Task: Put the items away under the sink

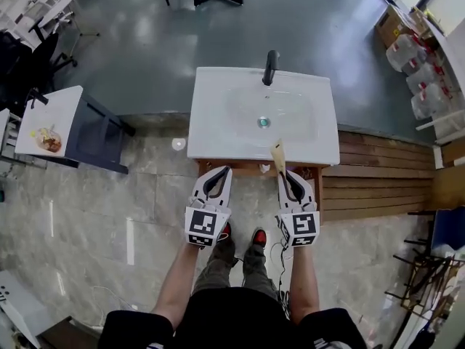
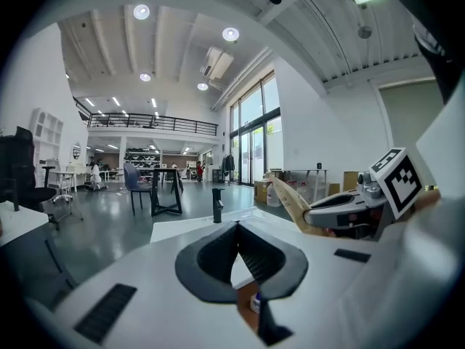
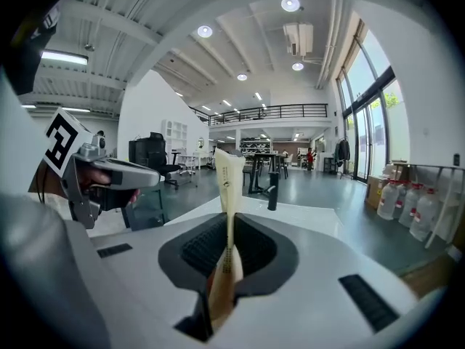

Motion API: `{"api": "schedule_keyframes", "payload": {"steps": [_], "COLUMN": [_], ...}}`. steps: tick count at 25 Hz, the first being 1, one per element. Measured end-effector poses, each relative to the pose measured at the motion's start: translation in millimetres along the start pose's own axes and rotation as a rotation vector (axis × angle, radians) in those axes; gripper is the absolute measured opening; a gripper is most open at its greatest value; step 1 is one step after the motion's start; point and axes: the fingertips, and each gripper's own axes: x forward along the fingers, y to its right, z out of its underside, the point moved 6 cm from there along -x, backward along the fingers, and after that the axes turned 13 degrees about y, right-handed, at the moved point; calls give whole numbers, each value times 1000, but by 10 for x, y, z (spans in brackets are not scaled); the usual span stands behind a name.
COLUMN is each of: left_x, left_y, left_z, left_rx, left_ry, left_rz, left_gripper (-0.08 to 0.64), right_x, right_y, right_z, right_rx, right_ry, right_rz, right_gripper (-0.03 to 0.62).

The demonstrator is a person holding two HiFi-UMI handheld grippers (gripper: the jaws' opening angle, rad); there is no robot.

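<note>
1. Here, the right gripper (image 3: 229,220) has its jaws clenched on a flat tan paper packet (image 3: 227,187), held over the front edge of the white sink basin (image 1: 211,122).
2. The left gripper (image 2: 237,227) has its jaws pressed together, empty.
3. The wooden cabinet (image 1: 251,169) beneath is mostly hidden by the basin.

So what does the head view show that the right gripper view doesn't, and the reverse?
Only the head view: the sink's drain, and the person's legs and shoes seen from above.

Only the right gripper view: the ceiling lights, a balcony railing, and a close look at the right gripper, shut on the thin tan packet.

Both: the black faucet, the white sink top, the left gripper, the packet standing up from the right gripper, and the water jugs.
</note>
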Motion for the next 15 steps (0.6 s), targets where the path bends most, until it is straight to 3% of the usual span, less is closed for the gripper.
{"api": "schedule_keyframes", "payload": {"steps": [9, 15], "left_x": [-179, -248], "left_y": [30, 64], "left_z": [549, 957], "left_rx": [-38, -45], "left_ry": [-61, -76], "left_rz": [-113, -141], "left_gripper": [6, 6], "right_x": [83, 81], "right_y": [-228, -359], "right_z": [560, 1060], "right_rx": [57, 78], "right_ry": [-52, -76], "right_rz": [-138, -193], "right_gripper": [54, 54]}}
